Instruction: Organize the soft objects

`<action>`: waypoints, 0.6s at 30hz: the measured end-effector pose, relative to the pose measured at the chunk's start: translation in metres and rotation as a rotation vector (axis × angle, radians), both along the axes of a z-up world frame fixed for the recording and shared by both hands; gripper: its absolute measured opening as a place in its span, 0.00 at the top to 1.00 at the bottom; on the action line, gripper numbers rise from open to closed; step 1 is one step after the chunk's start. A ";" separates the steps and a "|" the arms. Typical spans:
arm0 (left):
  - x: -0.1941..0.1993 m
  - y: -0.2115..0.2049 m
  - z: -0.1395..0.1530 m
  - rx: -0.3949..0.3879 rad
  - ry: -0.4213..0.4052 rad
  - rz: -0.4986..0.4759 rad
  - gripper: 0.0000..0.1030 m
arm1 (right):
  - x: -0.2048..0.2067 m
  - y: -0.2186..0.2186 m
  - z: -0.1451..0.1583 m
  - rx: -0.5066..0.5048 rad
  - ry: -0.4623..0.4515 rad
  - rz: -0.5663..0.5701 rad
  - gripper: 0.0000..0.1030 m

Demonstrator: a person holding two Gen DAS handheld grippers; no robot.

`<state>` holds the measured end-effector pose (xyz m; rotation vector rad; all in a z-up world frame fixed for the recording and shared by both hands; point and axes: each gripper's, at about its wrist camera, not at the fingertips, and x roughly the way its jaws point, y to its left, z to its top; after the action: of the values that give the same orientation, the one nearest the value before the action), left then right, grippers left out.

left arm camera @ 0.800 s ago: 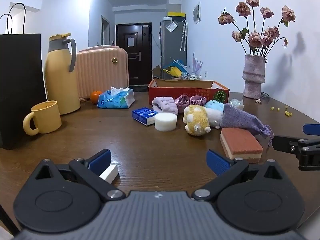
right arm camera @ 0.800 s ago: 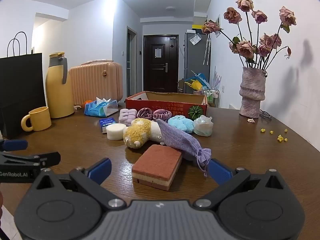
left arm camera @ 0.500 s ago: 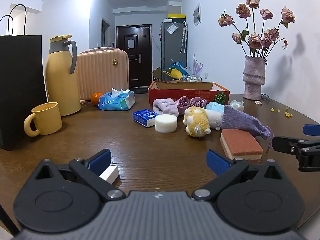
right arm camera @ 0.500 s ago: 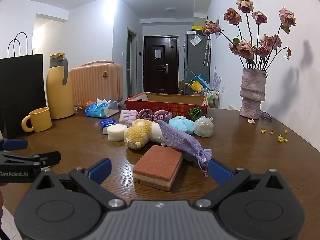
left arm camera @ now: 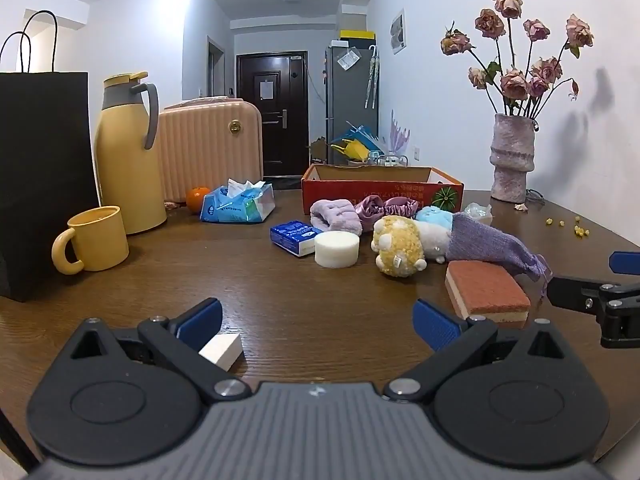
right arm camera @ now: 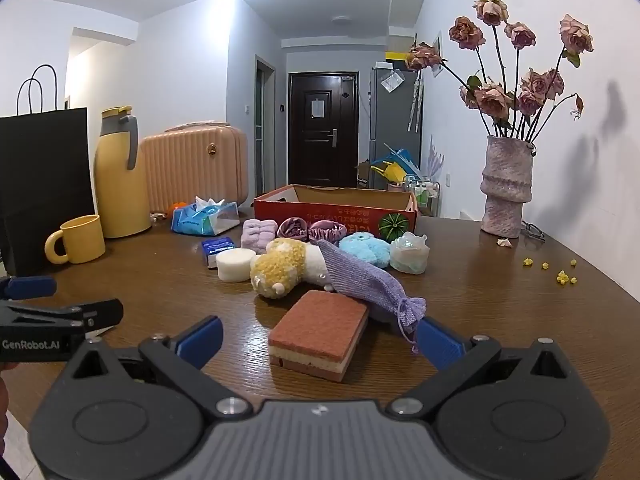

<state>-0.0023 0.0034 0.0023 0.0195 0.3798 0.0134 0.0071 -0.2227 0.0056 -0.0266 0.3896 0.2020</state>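
Both views had crept slightly nearer the soft pile since earlier, left gripper (left arm camera: 316, 318) and right gripper (right arm camera: 318, 338) spread fully wide, holding nothing, with the sponge (right arm camera: 320, 334) at 12 o'clock between the right gripper's fingers and the plush toy (right arm camera: 282, 268) just beyond.

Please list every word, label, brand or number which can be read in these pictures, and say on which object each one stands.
"GenRobot.AI": white letters on the black side of the left gripper, seen in the right wrist view.
Red cardboard box: a line of yellow characters, upside down, too blurred to read.
Blue soft tissue pack: print too small to read.
Small blue carton: label unreadable.
Paper sheet on the dark door: nothing legible.
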 end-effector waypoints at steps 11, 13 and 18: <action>-0.001 0.000 0.001 0.004 -0.007 0.003 0.00 | -0.001 0.001 0.000 0.000 0.000 0.000 0.00; -0.002 -0.001 0.001 0.007 -0.011 0.004 0.00 | -0.002 0.001 0.000 0.001 -0.001 0.000 0.00; -0.003 -0.001 0.002 0.007 -0.012 0.004 0.00 | -0.002 0.001 0.000 0.001 -0.002 0.000 0.00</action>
<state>-0.0049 0.0025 0.0039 0.0259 0.3679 0.0188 0.0053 -0.2212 0.0058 -0.0262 0.3878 0.2025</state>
